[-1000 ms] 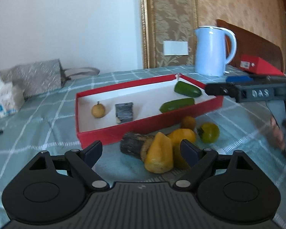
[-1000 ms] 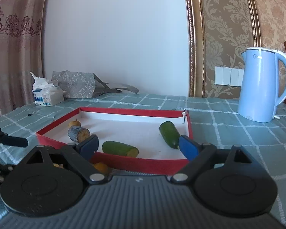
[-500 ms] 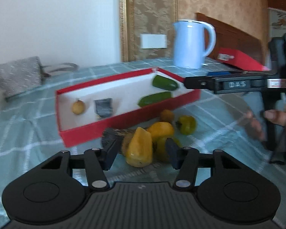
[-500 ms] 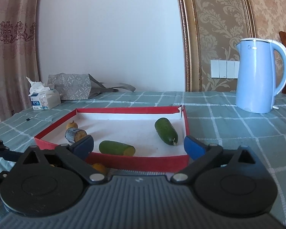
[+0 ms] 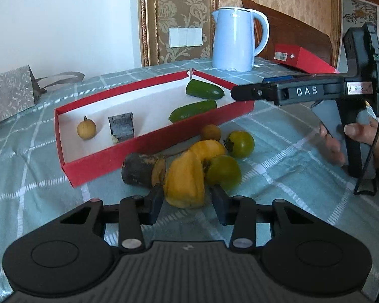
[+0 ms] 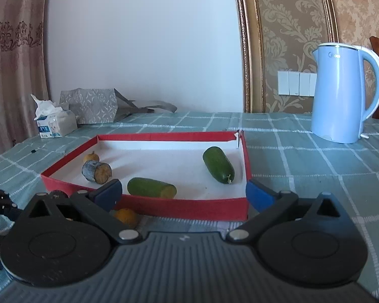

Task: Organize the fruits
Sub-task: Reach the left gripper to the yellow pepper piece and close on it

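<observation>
A red tray (image 5: 144,149) with a white floor holds two green cucumbers (image 5: 193,111), a small yellow fruit (image 5: 86,130) and a dark cut stub (image 5: 121,127). In front of it lies a pile: a yellow pear-shaped fruit (image 5: 185,181), a yellow fruit behind it (image 5: 208,147), two green tomatoes (image 5: 223,173), a small orange fruit (image 5: 210,132) and a dark stub (image 5: 139,169). My left gripper (image 5: 187,204) stands around the near end of the pear-shaped fruit, jaws narrowed; contact is unclear. My right gripper (image 6: 182,194) is open and empty, above the tray's (image 6: 184,205) near wall.
A light blue kettle (image 5: 233,43) stands behind the tray on the checked cloth. A red box (image 5: 303,59) lies at the far right, a grey paper bag (image 5: 8,93) at the left. A tissue pack (image 6: 54,123) sits at the far left in the right wrist view.
My left gripper has moved forward onto the pear-shaped fruit and its jaws have narrowed around it. The right gripper has drifted slightly and stays open.
</observation>
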A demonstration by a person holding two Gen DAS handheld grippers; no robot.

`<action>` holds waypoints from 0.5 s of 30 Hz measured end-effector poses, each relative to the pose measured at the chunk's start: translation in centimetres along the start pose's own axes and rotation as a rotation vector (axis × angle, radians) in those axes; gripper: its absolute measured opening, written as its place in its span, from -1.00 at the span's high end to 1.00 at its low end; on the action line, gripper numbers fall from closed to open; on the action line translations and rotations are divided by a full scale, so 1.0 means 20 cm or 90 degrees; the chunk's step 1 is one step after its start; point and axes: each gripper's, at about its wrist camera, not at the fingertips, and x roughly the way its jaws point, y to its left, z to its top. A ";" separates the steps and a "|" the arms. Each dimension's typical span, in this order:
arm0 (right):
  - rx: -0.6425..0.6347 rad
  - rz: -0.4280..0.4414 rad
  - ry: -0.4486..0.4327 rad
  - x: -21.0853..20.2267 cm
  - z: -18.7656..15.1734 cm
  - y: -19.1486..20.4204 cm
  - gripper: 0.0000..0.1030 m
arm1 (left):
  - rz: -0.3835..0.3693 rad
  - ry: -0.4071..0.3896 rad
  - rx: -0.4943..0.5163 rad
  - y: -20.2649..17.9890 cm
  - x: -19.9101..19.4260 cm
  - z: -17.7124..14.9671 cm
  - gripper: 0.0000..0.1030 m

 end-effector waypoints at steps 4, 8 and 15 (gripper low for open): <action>-0.001 0.000 0.007 0.01 -0.01 0.00 -1.00 | -0.001 0.000 0.002 0.00 0.02 0.02 0.19; 0.001 0.000 0.015 0.01 -0.01 0.00 -1.00 | 0.001 0.000 0.001 0.00 0.04 0.03 0.19; -0.010 -0.002 0.020 0.02 -0.01 0.00 -1.00 | 0.024 -0.006 0.004 -0.02 0.05 0.02 0.32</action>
